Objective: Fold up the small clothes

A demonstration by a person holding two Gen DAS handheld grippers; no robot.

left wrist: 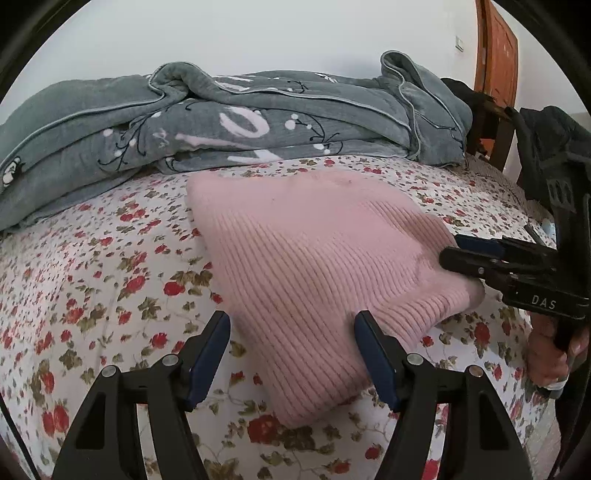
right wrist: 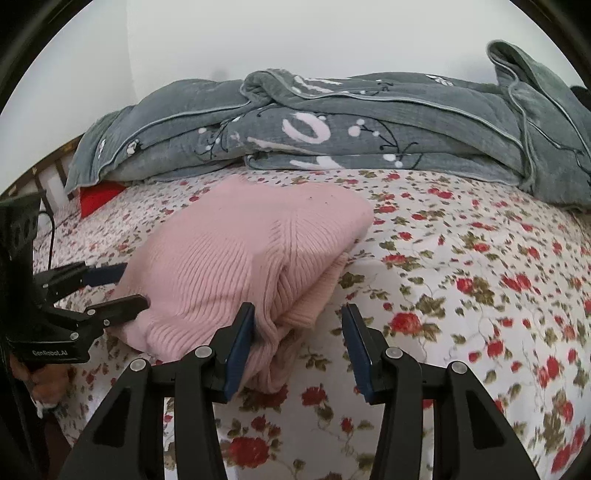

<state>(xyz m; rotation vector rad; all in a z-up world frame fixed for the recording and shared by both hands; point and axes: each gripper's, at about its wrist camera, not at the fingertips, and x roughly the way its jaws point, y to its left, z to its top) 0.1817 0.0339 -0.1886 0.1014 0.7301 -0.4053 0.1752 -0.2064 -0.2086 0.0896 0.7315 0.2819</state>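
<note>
**Pink Sweater Folded on the Flowered Bed**

At the bottom of the left wrist frame we saw the left gripper (left wrist: 291, 321) spread wide, its blue-padded fingers set either side of the near corner of the folded pink sweater (left wrist: 310, 251), pinching nothing. Low in the right wrist frame the right gripper (right wrist: 298, 314) also stood spread; its left finger lay against the sweater's (right wrist: 236, 266) folded edge, while its right finger hung over bare sheet. At the right edge of the left frame we saw that same right gripper (left wrist: 452, 249) from the side, tips at the sweater's edge.

We found the sweater lying as a ribbed bundle at the centre of both frames on the floral bedsheet (left wrist: 92, 280). Behind it, across the upper part of each frame, a rumpled grey quilt (left wrist: 240, 129) lay heaped against the white wall (left wrist: 258, 33). A wooden door (left wrist: 496, 55) showed at the upper right of the left frame.
</note>
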